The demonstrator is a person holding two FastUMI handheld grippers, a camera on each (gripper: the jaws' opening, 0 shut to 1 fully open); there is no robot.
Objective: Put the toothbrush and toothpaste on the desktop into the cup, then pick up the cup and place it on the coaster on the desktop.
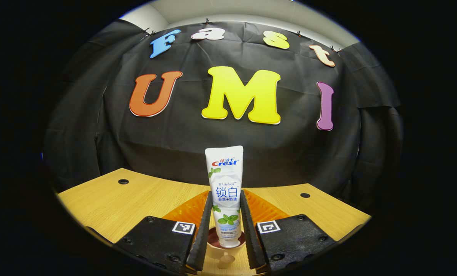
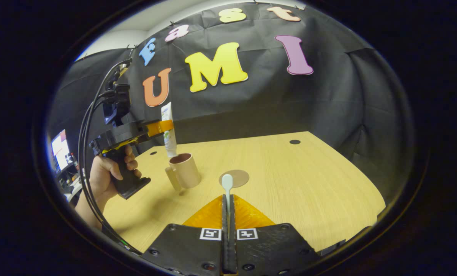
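Note:
A white toothpaste tube [image 1: 226, 195] stands upright between the fingers of my left gripper [image 1: 226, 226], which is shut on it. Its lower end hangs just above the open mouth of the tan cup [image 1: 225, 245]. In the right gripper view the same tube [image 2: 167, 130] is held over the cup [image 2: 184, 170] by the left gripper [image 2: 163, 127] and a hand [image 2: 109, 172]. My right gripper [image 2: 228, 207] is shut on a white toothbrush [image 2: 227, 184], whose head sticks out forward. The round brown coaster [image 2: 236, 178] lies flat beyond the brush head.
The wooden desktop [image 2: 289, 180] has small dark holes near its far corners [image 2: 294, 142]. Black cloth walls close the booth behind and to the right. Cables [image 2: 88, 165] trail from the left gripper at the table's left side.

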